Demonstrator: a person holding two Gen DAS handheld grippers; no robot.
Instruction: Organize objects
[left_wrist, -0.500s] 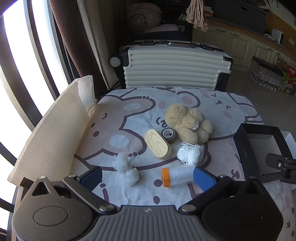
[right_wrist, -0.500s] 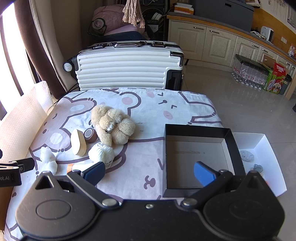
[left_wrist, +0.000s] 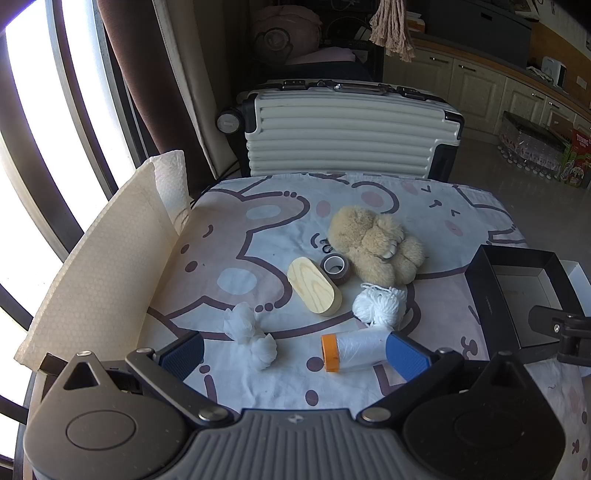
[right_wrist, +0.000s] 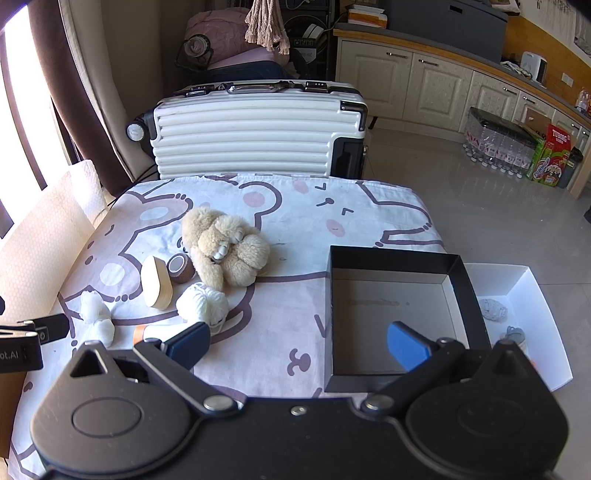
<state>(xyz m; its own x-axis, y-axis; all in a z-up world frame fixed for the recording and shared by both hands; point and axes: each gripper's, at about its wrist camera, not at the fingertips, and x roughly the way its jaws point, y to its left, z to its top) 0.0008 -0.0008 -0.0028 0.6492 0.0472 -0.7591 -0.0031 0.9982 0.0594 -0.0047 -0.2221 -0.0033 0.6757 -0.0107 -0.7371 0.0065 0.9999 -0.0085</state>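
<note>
Orange-capped roll (left_wrist: 351, 350) — between spread left gripper (left_wrist: 295, 356) fingertips, untouched

Barely a flicker in this half second! The right gripper (right_wrist: 299, 343) has nudged a touch: in its view the beige furry plush toy (right_wrist: 225, 245) and the far rim of the black open cardboard box (right_wrist: 391, 253) now sit a hair higher in frame. From the left gripper (left_wrist: 295, 354), the white ribbed hard-shell suitcase (left_wrist: 351, 140) creeps up just as faintly. No object on the table has shifted.
</note>
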